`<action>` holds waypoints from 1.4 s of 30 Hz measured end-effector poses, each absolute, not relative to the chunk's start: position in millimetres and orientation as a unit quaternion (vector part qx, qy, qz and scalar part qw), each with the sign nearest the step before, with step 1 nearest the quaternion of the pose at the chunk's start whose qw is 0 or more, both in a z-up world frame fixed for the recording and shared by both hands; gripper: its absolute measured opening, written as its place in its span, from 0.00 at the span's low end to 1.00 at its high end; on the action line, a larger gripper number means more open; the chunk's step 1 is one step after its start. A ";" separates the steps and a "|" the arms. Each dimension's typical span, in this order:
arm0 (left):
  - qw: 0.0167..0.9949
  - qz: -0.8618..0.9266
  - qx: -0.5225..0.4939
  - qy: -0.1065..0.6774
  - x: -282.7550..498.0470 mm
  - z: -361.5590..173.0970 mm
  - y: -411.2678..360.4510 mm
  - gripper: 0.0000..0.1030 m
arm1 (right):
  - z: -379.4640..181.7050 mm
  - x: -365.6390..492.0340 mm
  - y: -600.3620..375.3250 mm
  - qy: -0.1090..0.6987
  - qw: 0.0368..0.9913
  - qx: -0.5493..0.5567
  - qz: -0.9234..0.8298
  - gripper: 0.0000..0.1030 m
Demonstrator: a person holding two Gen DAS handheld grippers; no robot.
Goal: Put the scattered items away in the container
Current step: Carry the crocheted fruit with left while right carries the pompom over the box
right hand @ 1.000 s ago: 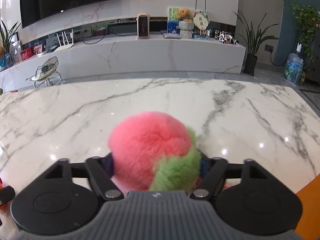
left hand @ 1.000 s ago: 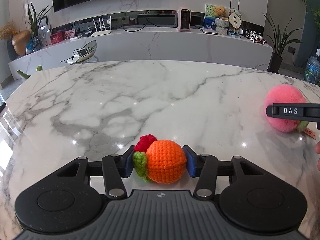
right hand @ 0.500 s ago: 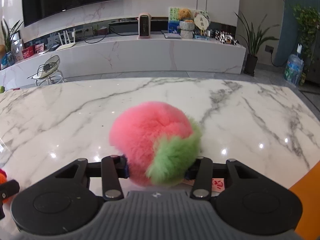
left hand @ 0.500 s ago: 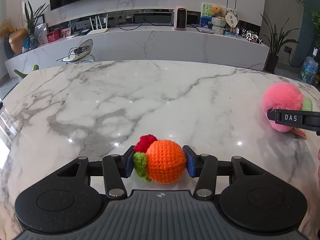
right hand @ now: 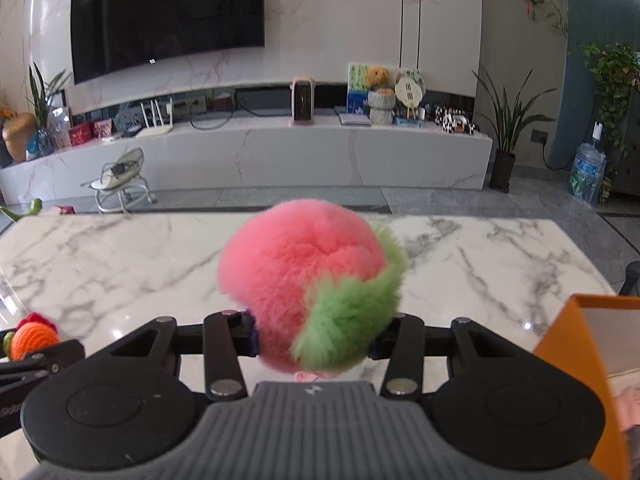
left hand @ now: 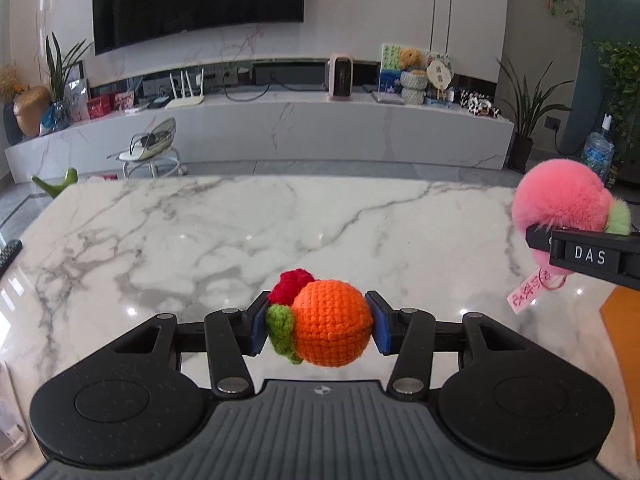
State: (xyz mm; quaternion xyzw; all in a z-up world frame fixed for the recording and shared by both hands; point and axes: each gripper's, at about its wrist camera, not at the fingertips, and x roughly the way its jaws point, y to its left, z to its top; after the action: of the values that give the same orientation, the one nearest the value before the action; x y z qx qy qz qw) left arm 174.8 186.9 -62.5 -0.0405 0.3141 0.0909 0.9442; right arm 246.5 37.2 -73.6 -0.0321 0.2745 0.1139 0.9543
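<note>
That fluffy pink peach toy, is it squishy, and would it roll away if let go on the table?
Probably squishy: the fluffy pink peach toy bulges well above the jaws of the right gripper pinching it. It looks light, being fur and stuffing. Being round, it might roll on the smooth marble table, though its pink tag and leaf could slow it.

A white, grey-veined marble worktop [left hand: 224, 240] carries the scene. At its near right corner stands an open orange box [right hand: 576, 344]; a dark object [left hand: 10, 250] lies at its left edge.
</note>
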 end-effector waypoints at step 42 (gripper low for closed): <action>0.972 -0.114 0.071 0.195 113.3 46.2 -47.1 0.55 | 39.2 83.9 -195.9 0.161 0.984 0.075 -0.019 0.46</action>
State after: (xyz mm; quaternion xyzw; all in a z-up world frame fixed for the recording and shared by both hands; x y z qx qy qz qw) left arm 113.3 -47.1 46.2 0.0711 0.1950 -0.1143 0.9715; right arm 83.9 -195.9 39.2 0.0749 0.1606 -0.0192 0.9840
